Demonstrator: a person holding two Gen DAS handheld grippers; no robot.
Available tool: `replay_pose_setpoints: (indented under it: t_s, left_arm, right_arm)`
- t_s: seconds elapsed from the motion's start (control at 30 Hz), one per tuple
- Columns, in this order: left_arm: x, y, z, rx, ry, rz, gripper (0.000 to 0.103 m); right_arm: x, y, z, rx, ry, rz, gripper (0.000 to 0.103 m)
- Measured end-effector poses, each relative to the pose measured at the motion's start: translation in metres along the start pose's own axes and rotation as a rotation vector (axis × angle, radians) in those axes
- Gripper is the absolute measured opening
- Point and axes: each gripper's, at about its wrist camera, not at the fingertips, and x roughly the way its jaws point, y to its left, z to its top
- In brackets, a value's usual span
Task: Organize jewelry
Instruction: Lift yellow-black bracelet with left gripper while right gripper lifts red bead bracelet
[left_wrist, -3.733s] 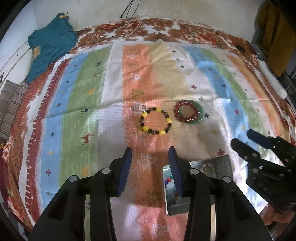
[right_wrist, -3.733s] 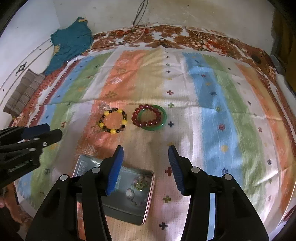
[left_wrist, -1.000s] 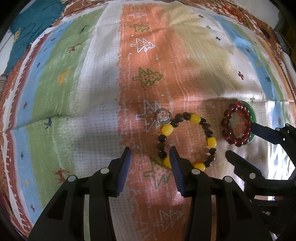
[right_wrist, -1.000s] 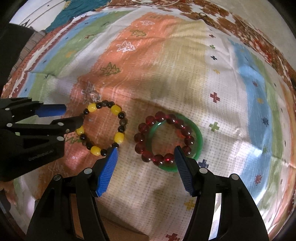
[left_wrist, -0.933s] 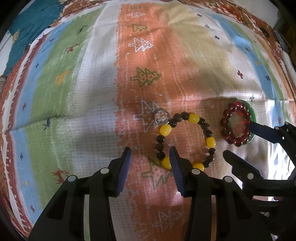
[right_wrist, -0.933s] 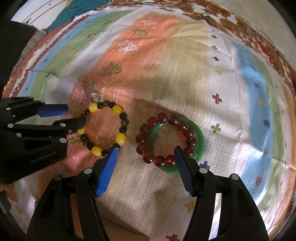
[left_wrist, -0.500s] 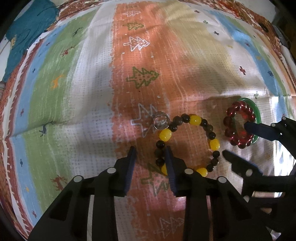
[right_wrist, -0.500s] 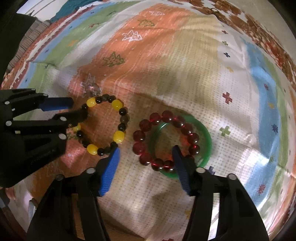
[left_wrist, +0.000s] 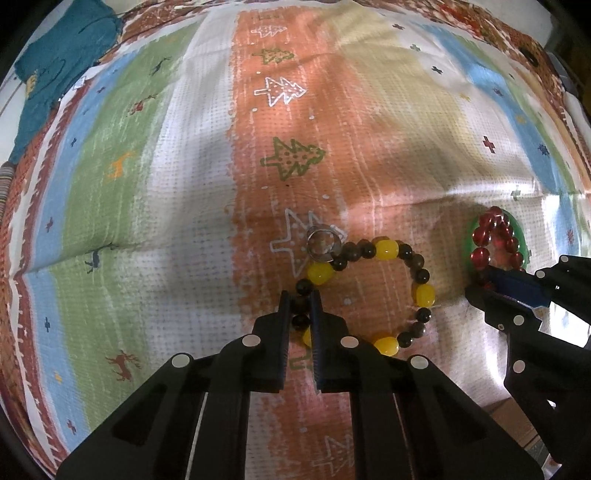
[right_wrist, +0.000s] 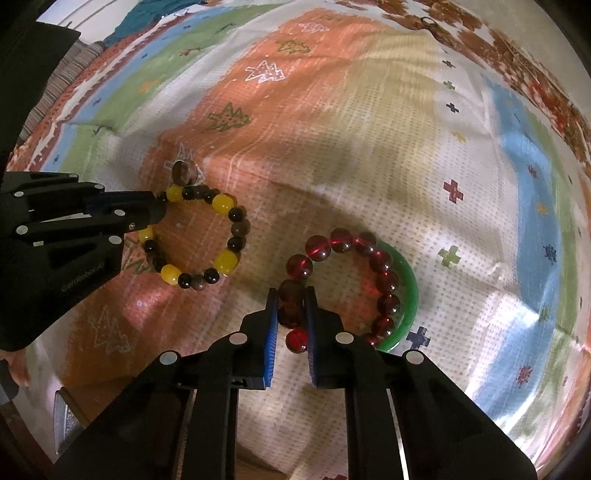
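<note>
Left wrist view shows the left claw (left_wrist: 298, 308) now nipped onto the yellow-and-dark bead bracelet (left_wrist: 369, 291), its two pads pressed against dark beads on the near-left arc; a second ago those pads stood wide apart around that arc. A small silver ring (left_wrist: 320, 244) lies touching the bracelet's far side. From the right wrist view, the right claw (right_wrist: 291, 314) has likewise narrowed from a wide straddle to a pinch on the red bead bracelet (right_wrist: 351, 284), gripping a dark red bead on its near-left side. That bracelet lies inside and partly over a green bangle (right_wrist: 408, 291), so a lift may drag the bangle along. Both bracelets rest flat on the striped bedspread (right_wrist: 369, 155), near each other but apart. With both grips made, the pick-up stage looks complete; lifting them toward a container is the likely next step. A metal edge (right_wrist: 61, 421) shows at the lower left.
</note>
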Motion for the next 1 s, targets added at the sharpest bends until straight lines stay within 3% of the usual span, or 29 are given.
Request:
replay_pose_setpoints:
  t_s: [1.0]
  left_arm:
    - [-0.059,-0.015,-0.014,0.014,-0.084,-0.027,0.009]
  right_arm:
    - [-0.037,-0.006,-0.021,0.081,-0.065,-0.073,0.014]
